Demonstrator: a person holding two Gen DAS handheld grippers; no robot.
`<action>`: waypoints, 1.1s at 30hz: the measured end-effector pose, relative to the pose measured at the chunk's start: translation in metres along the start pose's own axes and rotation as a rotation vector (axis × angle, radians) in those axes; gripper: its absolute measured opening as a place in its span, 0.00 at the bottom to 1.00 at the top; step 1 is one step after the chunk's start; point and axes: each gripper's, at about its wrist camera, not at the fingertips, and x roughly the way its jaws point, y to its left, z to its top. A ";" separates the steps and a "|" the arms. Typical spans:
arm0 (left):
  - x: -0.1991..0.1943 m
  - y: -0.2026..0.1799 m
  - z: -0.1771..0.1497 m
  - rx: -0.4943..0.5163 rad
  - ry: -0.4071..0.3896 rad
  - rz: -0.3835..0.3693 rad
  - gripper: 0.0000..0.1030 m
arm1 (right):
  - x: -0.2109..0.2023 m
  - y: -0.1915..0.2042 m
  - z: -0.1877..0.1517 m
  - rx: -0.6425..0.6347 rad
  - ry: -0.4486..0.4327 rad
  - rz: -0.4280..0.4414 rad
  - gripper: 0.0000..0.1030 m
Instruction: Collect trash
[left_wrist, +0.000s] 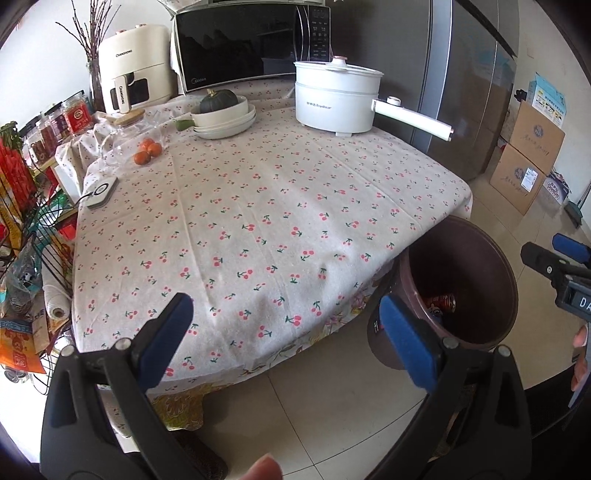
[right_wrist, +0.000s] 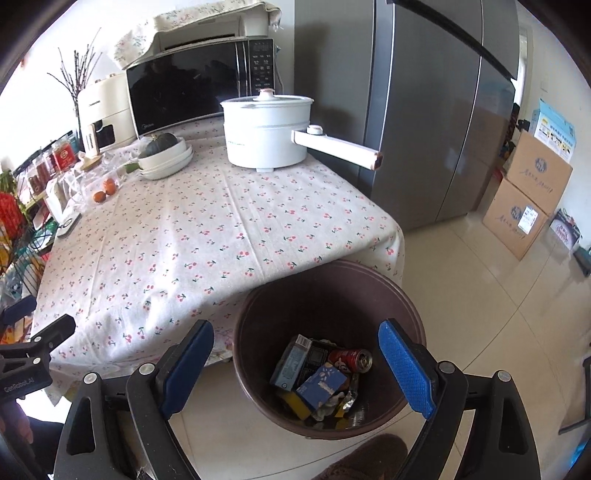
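Trash lay inside the brown bin (right_wrist: 328, 314) on the tiled floor (right_wrist: 480, 314), just beside the near right corner of the table (right_wrist: 184, 240): a red can (right_wrist: 351, 360), a blue carton (right_wrist: 321, 386), a pale blue box (right_wrist: 290, 363) and crumpled foil (right_wrist: 349, 400). The right gripper (right_wrist: 295, 369) hung above the bin with its jaws wide apart and nothing between them. The left gripper (left_wrist: 288, 339) stood open and empty too, over the near table edge, left of the bin. To the right of the bin the floor was free as far as the cardboard boxes (right_wrist: 524, 199); behind it stood the grey fridge (right_wrist: 424, 110). Only the right wrist view showed the whole heap; the left one showed just the can (left_wrist: 445, 302) past the rim.
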 end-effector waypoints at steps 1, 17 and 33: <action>-0.006 -0.001 -0.002 0.003 -0.018 0.009 0.98 | -0.007 0.004 -0.002 -0.006 -0.017 -0.003 0.90; -0.040 0.002 -0.015 -0.078 -0.113 0.031 0.98 | -0.045 0.025 -0.007 -0.042 -0.174 -0.056 1.00; -0.050 -0.005 -0.014 -0.040 -0.162 0.025 0.98 | -0.044 0.025 -0.011 -0.047 -0.178 -0.053 1.00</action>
